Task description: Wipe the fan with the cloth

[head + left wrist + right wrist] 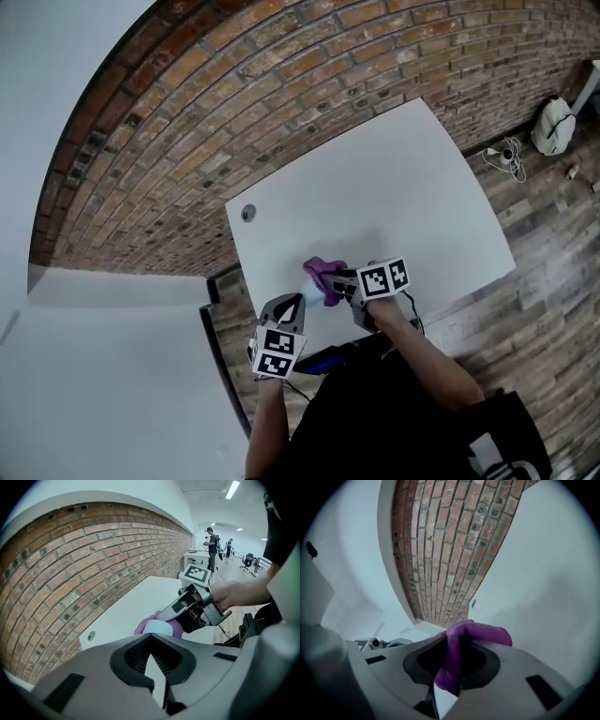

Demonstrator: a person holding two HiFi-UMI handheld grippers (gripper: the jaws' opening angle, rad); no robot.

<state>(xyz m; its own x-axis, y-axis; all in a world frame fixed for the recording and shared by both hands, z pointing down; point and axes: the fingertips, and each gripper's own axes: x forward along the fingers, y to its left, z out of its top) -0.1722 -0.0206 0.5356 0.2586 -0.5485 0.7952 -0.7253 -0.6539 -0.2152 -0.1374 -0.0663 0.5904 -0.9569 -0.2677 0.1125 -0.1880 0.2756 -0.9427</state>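
A small pale blue fan (312, 292) sits at the tips of my left gripper (298, 303), near the front edge of the white table (394, 178). In the left gripper view only the fan's rounded top (157, 626) shows above the left gripper (151, 638), whose jaws are closed around its lower part. My right gripper (341, 282) is shut on a purple cloth (324, 272) and holds it against the fan's far side. The cloth (477, 632) bunches out between the jaws of the right gripper (457, 643). From the left gripper view, the right gripper (174, 613) presses the cloth (177, 628) behind the fan.
A round cable hole (247, 213) lies at the table's far left. A brick wall (234, 103) runs behind the table. Cables (506, 155) and a white bag (553, 124) lie on the wood floor at right. People (213, 545) stand far off.
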